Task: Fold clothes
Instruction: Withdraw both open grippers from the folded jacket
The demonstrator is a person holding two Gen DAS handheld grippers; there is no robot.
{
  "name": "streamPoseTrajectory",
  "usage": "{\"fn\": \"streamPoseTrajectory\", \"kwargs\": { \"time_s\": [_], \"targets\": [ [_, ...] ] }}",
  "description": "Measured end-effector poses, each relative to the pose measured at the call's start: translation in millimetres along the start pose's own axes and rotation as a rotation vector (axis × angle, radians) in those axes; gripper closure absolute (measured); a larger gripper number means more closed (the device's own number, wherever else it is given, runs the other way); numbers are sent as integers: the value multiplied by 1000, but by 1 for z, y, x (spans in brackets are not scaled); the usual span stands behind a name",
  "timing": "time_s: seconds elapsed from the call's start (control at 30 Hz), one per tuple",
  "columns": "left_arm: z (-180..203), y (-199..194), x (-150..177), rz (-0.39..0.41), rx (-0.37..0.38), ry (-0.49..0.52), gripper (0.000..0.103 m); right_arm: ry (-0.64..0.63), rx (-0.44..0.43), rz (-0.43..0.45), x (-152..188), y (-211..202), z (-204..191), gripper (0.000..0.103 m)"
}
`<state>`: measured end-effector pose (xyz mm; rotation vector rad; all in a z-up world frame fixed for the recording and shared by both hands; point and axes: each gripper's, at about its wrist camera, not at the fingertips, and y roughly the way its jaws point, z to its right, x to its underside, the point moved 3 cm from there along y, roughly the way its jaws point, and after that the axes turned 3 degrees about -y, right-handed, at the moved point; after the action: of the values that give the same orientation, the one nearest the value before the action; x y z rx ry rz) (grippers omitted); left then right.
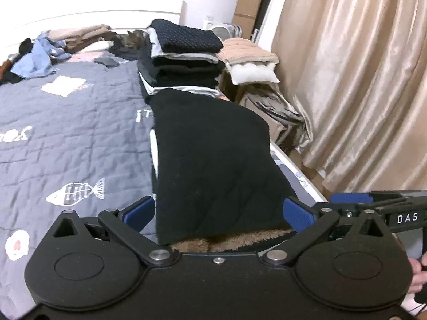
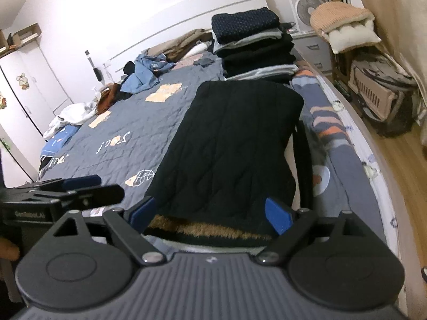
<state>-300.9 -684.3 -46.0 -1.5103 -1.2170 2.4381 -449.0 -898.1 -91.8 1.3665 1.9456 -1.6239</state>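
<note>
My left gripper (image 1: 218, 213) and right gripper (image 2: 210, 214) both stand wide, gripping nothing. The folded black quilted garment (image 2: 229, 144) lies on the bed (image 1: 66, 133) at twelve o'clock; its near brown-lined hem is cut off, perhaps fleece. The folded stack (image 2: 253, 45) sits beyond.

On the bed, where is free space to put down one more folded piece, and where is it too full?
The bedspread lies bare between the black quilted garment and the white clothes at the far side. Another bare strip lies between the garment and the blue shirt heap. Crowded: the headboard end, and directly behind the garment, where the folded stack stands.
</note>
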Motion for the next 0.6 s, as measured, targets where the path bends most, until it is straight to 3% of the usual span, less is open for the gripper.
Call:
{"fn": "streamPoseTrajectory", "kwargs": {
  "time_s": [0.6],
  "targets": [
    [5,-51,13,-57,-79,78,0,-34,80,-84,12,-29,-49,14]
  ]
}}
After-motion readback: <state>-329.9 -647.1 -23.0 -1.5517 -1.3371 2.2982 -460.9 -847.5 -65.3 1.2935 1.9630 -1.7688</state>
